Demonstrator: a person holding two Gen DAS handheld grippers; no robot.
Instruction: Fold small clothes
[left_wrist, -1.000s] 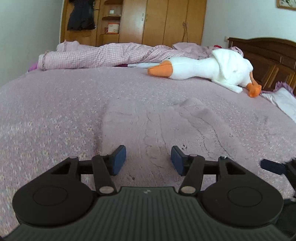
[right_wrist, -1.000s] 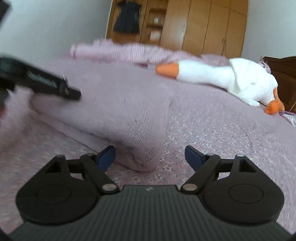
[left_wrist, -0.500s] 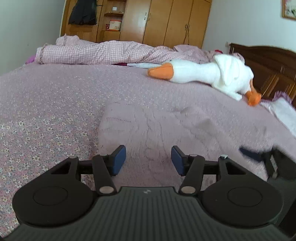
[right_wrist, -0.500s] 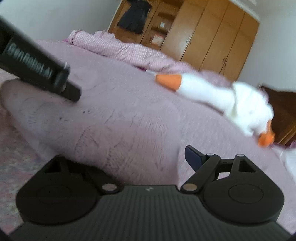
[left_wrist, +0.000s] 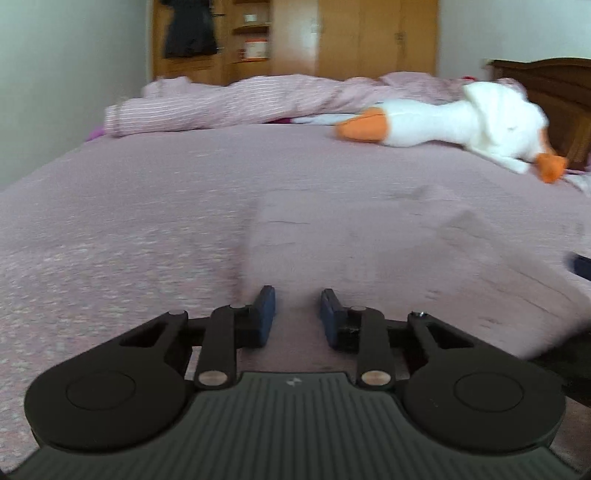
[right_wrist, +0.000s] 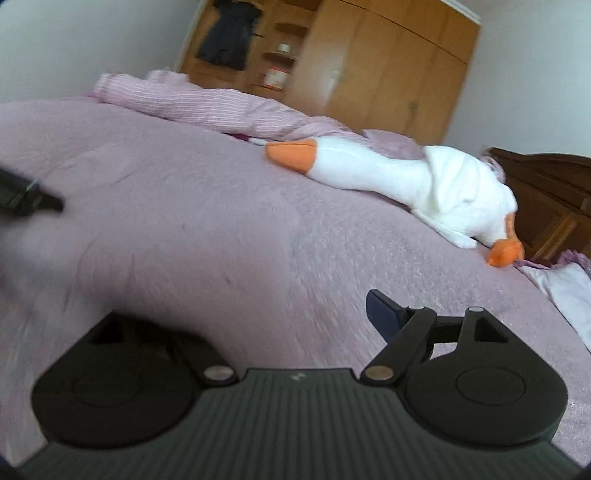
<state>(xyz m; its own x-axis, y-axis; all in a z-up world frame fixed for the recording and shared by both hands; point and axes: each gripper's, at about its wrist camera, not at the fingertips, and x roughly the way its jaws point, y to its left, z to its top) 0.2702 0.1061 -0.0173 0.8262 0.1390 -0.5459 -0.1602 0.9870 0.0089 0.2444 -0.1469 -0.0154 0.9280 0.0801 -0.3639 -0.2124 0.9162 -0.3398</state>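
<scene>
The left gripper (left_wrist: 297, 312) pinches narrowly at the knit garment's (left_wrist: 369, 258) near hem; a shallow bite could slip. The right gripper (right_wrist: 280, 314), at three o'clock, sits half-buried, its opening untellable.

One pink knitted garment (left_wrist: 388, 251), one white plush goose (left_wrist: 461, 122), one striped pink quilt (left_wrist: 229, 99), two grippers, one wooden wardrobe (left_wrist: 354, 37).

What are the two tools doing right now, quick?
Left tool: closed on the edge of the pink knitted garment.
Right tool: open, with the garment draped over one finger.
</scene>
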